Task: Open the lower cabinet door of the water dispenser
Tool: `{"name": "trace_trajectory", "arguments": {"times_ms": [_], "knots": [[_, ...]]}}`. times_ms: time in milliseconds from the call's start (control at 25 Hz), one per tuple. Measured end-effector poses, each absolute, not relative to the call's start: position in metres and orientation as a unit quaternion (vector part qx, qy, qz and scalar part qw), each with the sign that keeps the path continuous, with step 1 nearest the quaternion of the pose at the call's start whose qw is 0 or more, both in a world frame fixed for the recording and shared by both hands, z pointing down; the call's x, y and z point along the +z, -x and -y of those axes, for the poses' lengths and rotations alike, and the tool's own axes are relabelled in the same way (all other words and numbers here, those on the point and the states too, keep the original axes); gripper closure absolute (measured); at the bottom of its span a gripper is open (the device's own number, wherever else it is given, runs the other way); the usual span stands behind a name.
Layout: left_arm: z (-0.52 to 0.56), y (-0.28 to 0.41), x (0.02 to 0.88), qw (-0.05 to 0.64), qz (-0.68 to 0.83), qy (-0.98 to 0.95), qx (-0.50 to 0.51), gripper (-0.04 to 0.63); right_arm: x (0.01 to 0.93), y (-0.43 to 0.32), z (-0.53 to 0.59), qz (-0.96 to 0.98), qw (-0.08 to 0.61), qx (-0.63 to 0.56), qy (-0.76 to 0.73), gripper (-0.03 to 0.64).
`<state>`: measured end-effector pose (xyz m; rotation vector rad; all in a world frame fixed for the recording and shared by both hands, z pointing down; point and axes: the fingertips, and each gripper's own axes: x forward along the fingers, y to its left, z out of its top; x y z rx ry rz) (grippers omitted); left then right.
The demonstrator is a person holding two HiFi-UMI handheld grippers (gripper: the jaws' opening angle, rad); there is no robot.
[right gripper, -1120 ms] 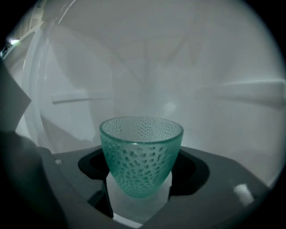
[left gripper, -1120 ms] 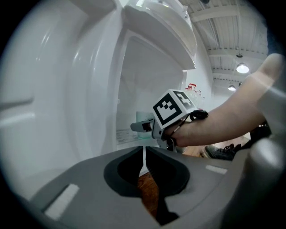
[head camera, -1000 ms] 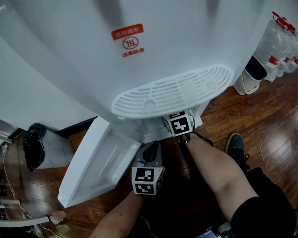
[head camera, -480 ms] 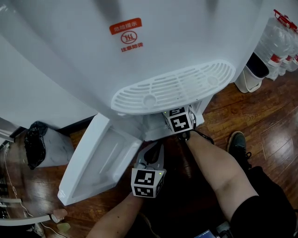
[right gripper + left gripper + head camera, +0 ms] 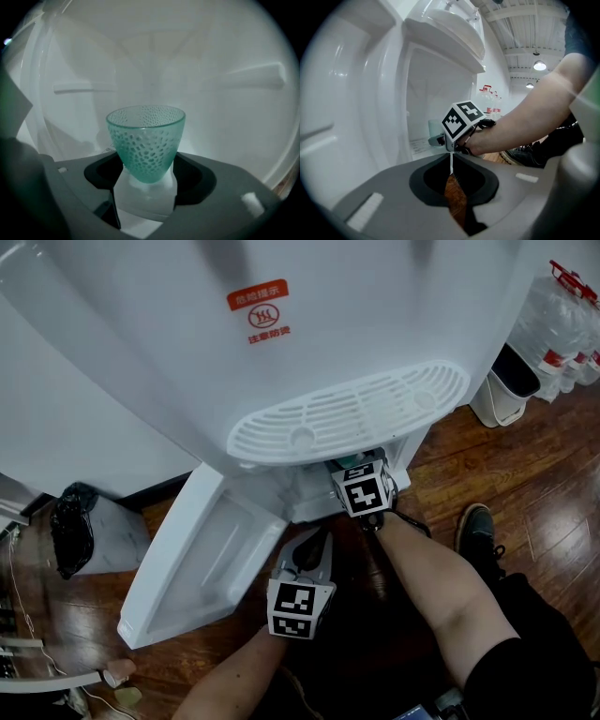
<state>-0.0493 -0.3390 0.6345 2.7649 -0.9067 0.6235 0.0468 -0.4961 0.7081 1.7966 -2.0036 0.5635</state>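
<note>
Since the earlier frames the right gripper [image 5: 145, 187] had eased a little deeper into the cabinet, and its jaws had just been closing from wide to somewhat narrower. A green cup [image 5: 145, 143] stood upright between them, but a sliver of gap showed on each side of its base, so the pads did not seem to press on it yet. The left gripper [image 5: 317, 538] had hardly stirred; its jaws were tight together with nothing in them.

The lower door [image 5: 197, 559] of the water dispenser [image 5: 281, 362] was already swung wide, standing just left of the left gripper and well left of the right one. It looked to have been left that far out so the right gripper could reach under the drip tray [image 5: 347, 418] into the cabinet. The closed left gripper waited near the door's free edge, probably to keep it from swinging back.

The door seemed to stand with its long axis upright, top edge up by the tray and bottom edge near the floor. Its ribbed inner face was turned toward the left gripper, and its free edge pointed out and away from the dispenser
</note>
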Motion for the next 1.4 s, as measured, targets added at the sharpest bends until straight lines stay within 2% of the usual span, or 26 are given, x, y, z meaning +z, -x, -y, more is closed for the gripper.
{"name": "trace_trajectory", "arguments": {"times_ms": [360, 480, 640, 960, 1160, 1280, 1400], "knots": [[0.336, 0.044, 0.638, 0.088, 0.301, -0.925, 0.213, 0.595, 0.711, -0.048, 0.503, 0.721, 0.197, 0.213, -0.63, 0.281], [0.335, 0.04, 0.633, 0.054, 0.286, -0.93, 0.225, 0.595, 0.709, -0.051, 0.492, 0.721, 0.201, 0.22, -0.626, 0.249], [0.333, 0.039, 0.622, 0.008, 0.275, -0.932, 0.237, 0.595, 0.705, -0.051, 0.465, 0.728, 0.218, 0.219, -0.612, 0.249], [0.322, 0.046, 0.569, 0.007, 0.28, -0.936, 0.212, 0.57, 0.666, -0.042, 0.412, 0.75, 0.2, 0.222, -0.59, 0.296], [0.312, 0.059, 0.52, 0.011, 0.297, -0.934, 0.2, 0.561, 0.628, -0.025, 0.372, 0.765, 0.202, 0.21, -0.574, 0.394], [0.299, 0.068, 0.485, 0.028, 0.284, -0.939, 0.194, 0.561, 0.595, -0.018, 0.352, 0.777, 0.202, 0.188, -0.566, 0.515], [0.28, 0.071, 0.438, 0.03, 0.263, -0.949, 0.171, 0.56, 0.565, -0.011, 0.335, 0.792, 0.21, 0.163, -0.55, 0.543]]}}
